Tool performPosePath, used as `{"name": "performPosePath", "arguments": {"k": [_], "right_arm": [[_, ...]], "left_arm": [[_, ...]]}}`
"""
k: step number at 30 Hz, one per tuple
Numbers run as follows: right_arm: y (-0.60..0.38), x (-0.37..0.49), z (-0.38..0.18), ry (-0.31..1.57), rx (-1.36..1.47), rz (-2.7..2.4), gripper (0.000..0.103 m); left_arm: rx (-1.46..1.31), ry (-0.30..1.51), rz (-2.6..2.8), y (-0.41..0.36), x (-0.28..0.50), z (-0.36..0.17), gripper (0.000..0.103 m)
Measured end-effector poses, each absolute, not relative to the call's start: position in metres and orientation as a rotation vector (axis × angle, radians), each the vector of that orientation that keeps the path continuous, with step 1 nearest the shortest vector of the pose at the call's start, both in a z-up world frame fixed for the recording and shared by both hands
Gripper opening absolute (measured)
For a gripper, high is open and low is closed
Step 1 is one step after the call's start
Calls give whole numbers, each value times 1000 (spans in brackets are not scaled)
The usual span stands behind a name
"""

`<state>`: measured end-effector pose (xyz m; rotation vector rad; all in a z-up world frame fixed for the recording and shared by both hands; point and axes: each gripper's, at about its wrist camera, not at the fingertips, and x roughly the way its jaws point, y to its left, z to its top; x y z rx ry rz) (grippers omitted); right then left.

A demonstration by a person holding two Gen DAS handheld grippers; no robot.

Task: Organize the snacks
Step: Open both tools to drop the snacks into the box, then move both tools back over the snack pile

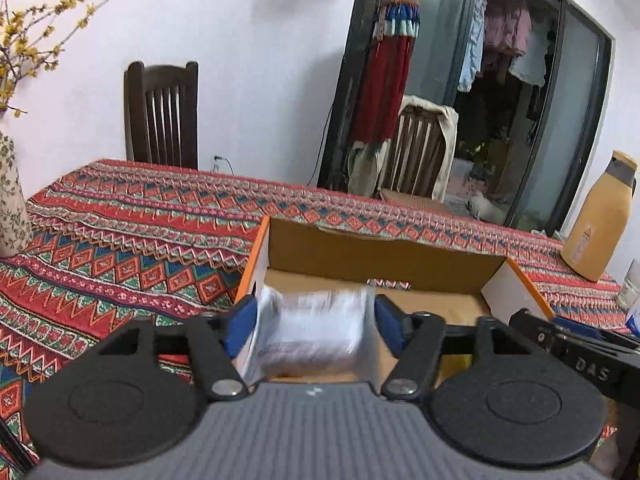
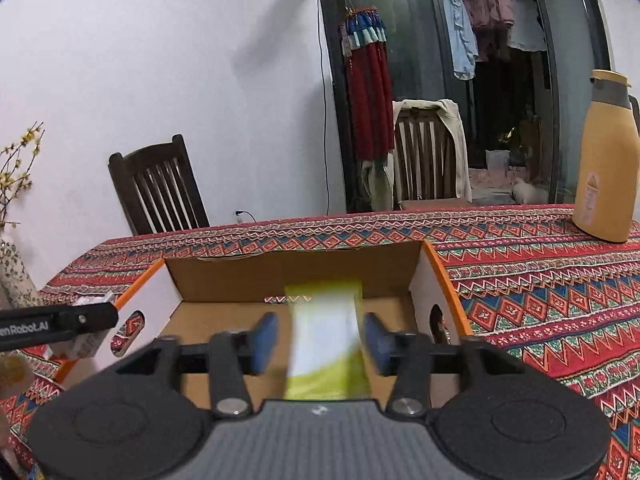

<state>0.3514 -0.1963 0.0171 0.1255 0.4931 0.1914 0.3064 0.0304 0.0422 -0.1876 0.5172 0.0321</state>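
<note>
Showing blur, a clear-wrapped pack (image 1: 312, 328) sits between the left gripper's (image 1: 310, 326) parted jaws over the box (image 1: 376, 256). Only the right view shows the green-white packet (image 2: 326, 344), loose between the right gripper's (image 2: 320, 342) parted jaws.

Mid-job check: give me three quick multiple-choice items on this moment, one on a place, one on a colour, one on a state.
1. Where does the tall yellow thermos jug stand?
A. in the box
B. on the patterned tablecloth
C. on a chair

2. What colour is the packet at the right gripper?
A. yellow-green and white
B. red
C. black

3. How does the open cardboard box with orange rims look?
A. lidded
B. upside down
C. open-topped

Key: 1 B, the jug's base rests on cloth. 2 A, seen between the blue pads. 3 C, its inner floor shows.
</note>
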Motion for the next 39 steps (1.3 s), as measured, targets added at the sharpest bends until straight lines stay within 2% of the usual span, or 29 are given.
{"name": "performPosePath", "arguments": {"k": [1,2,3,5,26,39], "right_arm": [[-197,349,18,486,130,189,90],[-198,345,19,472,134,185,93],[-199,342,21,456,138,181,98],[-200,337,24,435,148,182,103],[-206,299,58,316,138,177,103],[-202,242,51,336,93,213,103]], "left_arm": [[-192,507,34,31,304,44,83],[-198,491,39,32,300,45,97],[-200,476,49,31,297,47,103],[-200,452,52,31,291,51,103],[-187,379,53,22,257,85,103],[-174,409,47,27,211,76,103]]}}
